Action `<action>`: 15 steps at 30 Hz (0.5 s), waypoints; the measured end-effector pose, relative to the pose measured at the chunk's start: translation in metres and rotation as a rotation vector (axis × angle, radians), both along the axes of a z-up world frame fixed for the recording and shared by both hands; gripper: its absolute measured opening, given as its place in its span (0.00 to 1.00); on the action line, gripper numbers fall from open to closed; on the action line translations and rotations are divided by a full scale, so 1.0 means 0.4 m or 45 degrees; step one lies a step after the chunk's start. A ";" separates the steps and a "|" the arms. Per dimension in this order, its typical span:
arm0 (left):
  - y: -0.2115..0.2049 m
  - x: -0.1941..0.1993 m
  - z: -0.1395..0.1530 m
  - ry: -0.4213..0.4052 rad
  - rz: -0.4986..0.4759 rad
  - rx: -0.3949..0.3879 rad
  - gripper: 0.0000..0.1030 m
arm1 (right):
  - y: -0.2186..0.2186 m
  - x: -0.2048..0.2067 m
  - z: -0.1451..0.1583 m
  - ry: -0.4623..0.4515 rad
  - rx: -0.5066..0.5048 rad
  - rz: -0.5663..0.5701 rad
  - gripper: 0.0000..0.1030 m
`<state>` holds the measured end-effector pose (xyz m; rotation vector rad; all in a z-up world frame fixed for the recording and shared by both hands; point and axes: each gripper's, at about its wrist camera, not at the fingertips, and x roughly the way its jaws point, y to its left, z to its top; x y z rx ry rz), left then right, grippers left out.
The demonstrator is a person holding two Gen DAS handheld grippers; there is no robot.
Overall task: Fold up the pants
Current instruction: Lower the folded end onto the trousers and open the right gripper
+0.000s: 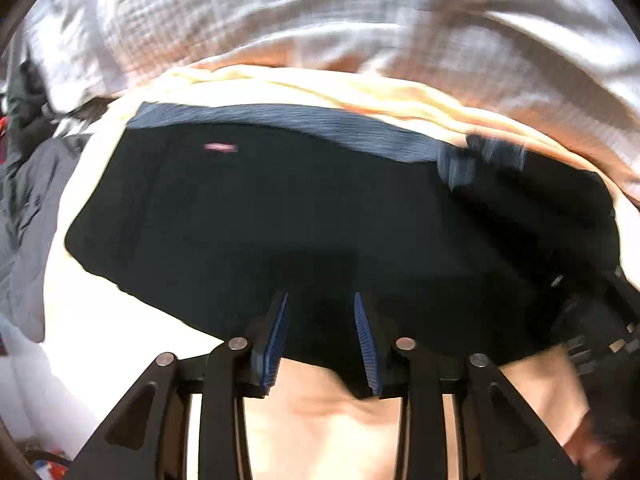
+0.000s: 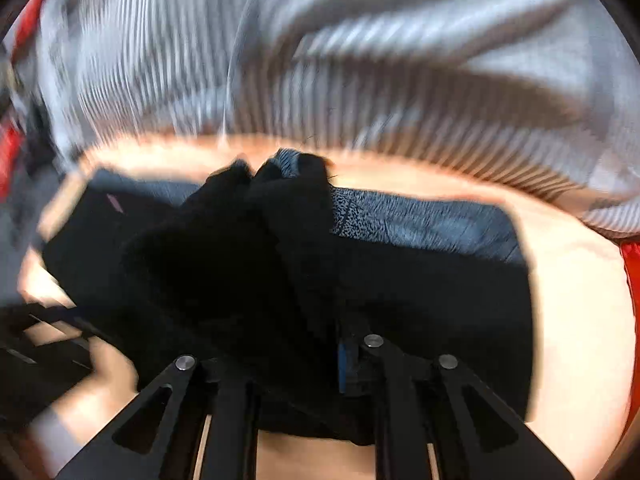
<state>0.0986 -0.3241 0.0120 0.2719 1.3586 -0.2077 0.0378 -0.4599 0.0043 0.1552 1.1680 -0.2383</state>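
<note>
The pants (image 1: 304, 216) are seen lying on a pale sheet (image 1: 320, 420), directly ahead of both tongs, already doubled into a compact dark slab with the blue-grey waistband (image 1: 288, 120) at the far edge; the fold is judged mostly done, with smoothing or one more fold perhaps left; the left tongs (image 1: 320, 332) are released, the blue pads (image 1: 278, 332) parted over the near hem with nothing pinched; the right tongs (image 2: 280, 360) are buried in a raised bunch of black cloth, so a grasp is suspected but cannot be told; that bunch (image 2: 256, 216) is shown clearly only in the right view; a small pink label (image 1: 221, 147) is plain only in the left; striped bedding (image 2: 360, 60) lies beyond.
</note>
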 end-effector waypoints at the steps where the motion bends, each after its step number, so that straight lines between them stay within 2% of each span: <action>1: 0.019 0.014 -0.003 -0.020 0.017 0.003 0.81 | 0.023 0.011 -0.010 0.013 -0.078 0.004 0.27; 2: 0.034 0.019 0.000 -0.035 0.025 -0.003 0.81 | 0.048 0.010 -0.011 0.018 -0.159 0.038 0.40; 4: 0.054 0.016 -0.008 -0.036 0.024 -0.019 0.81 | 0.086 0.002 0.006 0.017 -0.178 0.112 0.62; 7: 0.059 0.040 -0.003 -0.016 0.030 -0.077 0.81 | 0.128 -0.041 0.074 -0.046 -0.097 0.198 0.64; 9: 0.076 0.016 0.043 -0.003 0.003 -0.141 0.81 | 0.115 -0.091 0.120 -0.081 -0.042 0.186 0.64; 11: 0.058 0.011 0.062 0.010 -0.054 -0.209 0.81 | 0.056 -0.129 0.153 -0.101 0.007 0.093 0.64; 15: -0.024 -0.003 0.057 0.098 -0.201 -0.327 0.81 | -0.111 -0.204 0.166 -0.053 0.112 -0.181 0.64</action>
